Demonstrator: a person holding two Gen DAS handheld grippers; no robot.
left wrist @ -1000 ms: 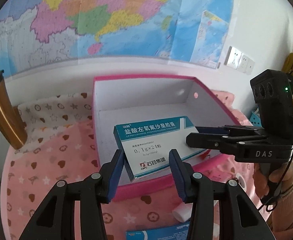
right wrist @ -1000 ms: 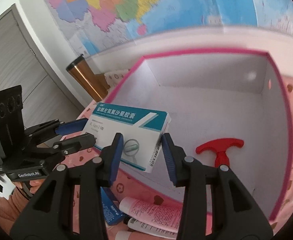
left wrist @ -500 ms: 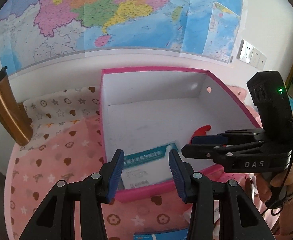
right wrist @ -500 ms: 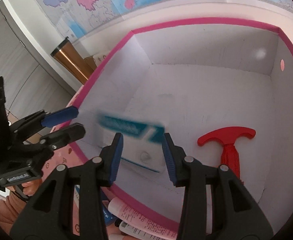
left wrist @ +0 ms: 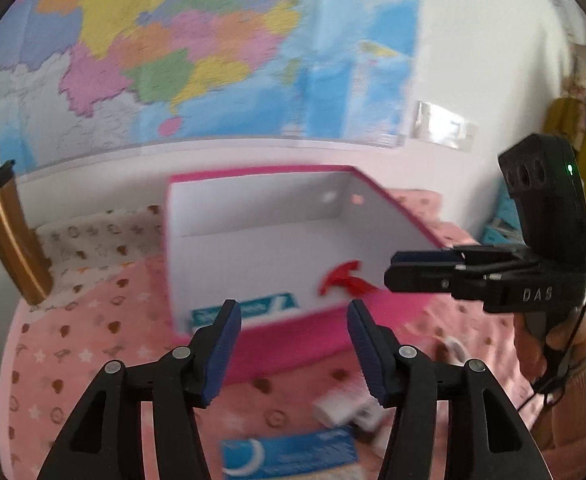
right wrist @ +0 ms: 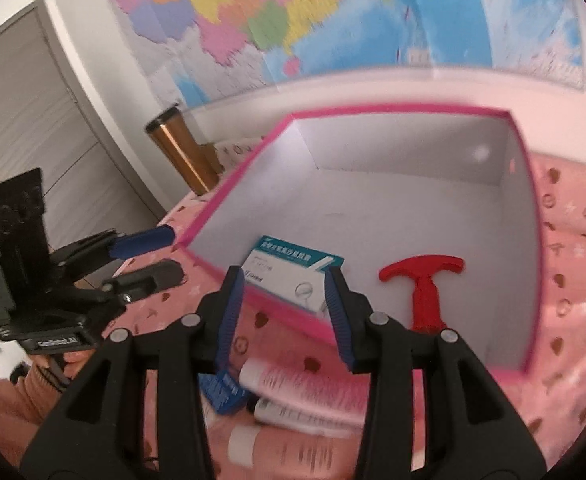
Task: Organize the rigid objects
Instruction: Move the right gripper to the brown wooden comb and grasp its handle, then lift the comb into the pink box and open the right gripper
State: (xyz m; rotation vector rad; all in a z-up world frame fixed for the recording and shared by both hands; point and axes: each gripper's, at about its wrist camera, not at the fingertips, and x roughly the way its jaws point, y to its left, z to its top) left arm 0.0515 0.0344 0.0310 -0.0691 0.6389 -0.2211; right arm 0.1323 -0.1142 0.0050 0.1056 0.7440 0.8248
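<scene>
My left gripper [left wrist: 291, 338] is opening, nothing between its jaws. The medicine carton [left wrist: 245, 312] lies inside the pink box [left wrist: 293, 338], at its near wall.

I read "DAS" in pale letters on the black body of the right gripper [left wrist: 391, 276], which sits off to the right of my left claw. On the left gripper [right wrist: 173, 254], left of my right claw, a white label starts with "Gen"; the rest is too smeared for me. The medicine box [right wrist: 293, 280] just ahead of my right claw carries white Chinese characters on its teal band, but I cannot make them out. The wall map's lettering is blurred.
</scene>
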